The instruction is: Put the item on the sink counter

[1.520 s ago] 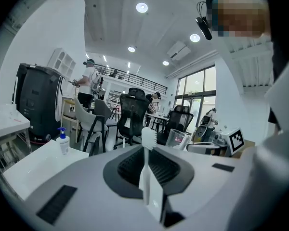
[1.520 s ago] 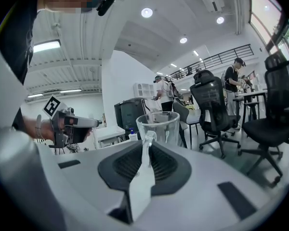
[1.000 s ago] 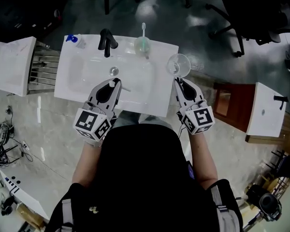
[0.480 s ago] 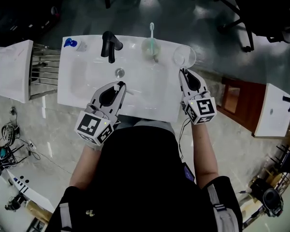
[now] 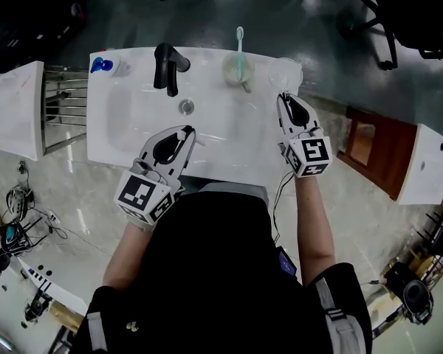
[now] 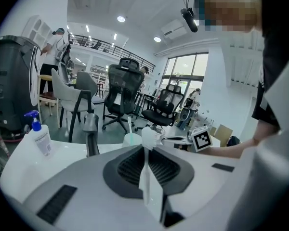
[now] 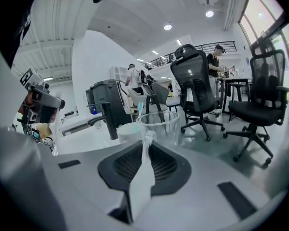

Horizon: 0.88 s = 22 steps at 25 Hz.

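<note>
White sink desk (image 5: 251, 150) below us. Left tongs (image 5: 188, 131) pinched together, empty, over the basin (image 5: 133, 116) front. Right tongs (image 5: 286, 98) clamp the clear glass (image 5: 284, 72) by its near rim at the desk's right rear corner. Toothbrush cup (image 5: 235, 70) sits just beside it, with the black faucet (image 5: 167, 65) and blue-capped bottle (image 5: 102, 66) farther left.

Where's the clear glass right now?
Head view: the clear glass is at the sink counter's back-right corner, held by the right gripper, just right of the toothbrush cup.

You'll find no words or numbers readable here. The pump bottle (image 6: 41, 139) label, lower left, is too blurred; the marker cubes (image 5: 143, 196) (image 5: 311, 156) show only square patterns.
</note>
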Each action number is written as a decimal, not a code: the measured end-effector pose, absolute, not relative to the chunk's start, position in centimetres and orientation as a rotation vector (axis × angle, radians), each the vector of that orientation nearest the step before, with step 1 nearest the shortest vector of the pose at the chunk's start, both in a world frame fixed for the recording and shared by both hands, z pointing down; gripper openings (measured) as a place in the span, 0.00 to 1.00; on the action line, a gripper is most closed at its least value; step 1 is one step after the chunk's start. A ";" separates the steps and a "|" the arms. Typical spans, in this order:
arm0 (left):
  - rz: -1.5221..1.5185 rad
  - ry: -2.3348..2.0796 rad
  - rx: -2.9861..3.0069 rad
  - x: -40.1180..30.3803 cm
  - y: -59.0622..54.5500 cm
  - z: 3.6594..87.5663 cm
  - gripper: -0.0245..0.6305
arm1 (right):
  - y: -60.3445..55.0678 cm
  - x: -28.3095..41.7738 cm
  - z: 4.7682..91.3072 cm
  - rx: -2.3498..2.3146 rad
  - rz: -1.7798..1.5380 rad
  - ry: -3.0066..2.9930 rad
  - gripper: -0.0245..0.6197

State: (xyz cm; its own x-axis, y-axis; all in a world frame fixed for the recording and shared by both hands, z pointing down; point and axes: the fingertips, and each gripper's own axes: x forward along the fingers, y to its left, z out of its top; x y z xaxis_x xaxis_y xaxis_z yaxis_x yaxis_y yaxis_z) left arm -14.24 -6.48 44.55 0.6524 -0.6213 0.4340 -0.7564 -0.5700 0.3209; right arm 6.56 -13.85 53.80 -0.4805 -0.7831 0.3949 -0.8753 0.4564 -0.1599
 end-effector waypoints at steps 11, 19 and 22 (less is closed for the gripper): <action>0.395 -1.083 2.354 -15.7 -6.2 45.8 0.10 | -13.8 6.1 56.6 1.417 0.541 -2.410 0.12; 0.395 -1.094 2.343 -16.1 -5.9 45.8 0.10 | -13.6 6.3 57.7 1.436 0.562 -2.404 0.12; 0.395 -1.099 2.341 -16.2 -5.8 46.0 0.10 | -13.6 6.2 57.9 1.442 0.564 -2.417 0.12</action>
State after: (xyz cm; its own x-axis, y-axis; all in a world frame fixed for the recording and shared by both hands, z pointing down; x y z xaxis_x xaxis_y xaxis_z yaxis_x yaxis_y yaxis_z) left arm -16.18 -5.76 45.96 0.6286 -0.6252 0.4626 -0.7766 -0.5359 0.3311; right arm 6.17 -13.57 57.91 -0.4680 -0.7781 0.4189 -0.8832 0.4287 -0.1903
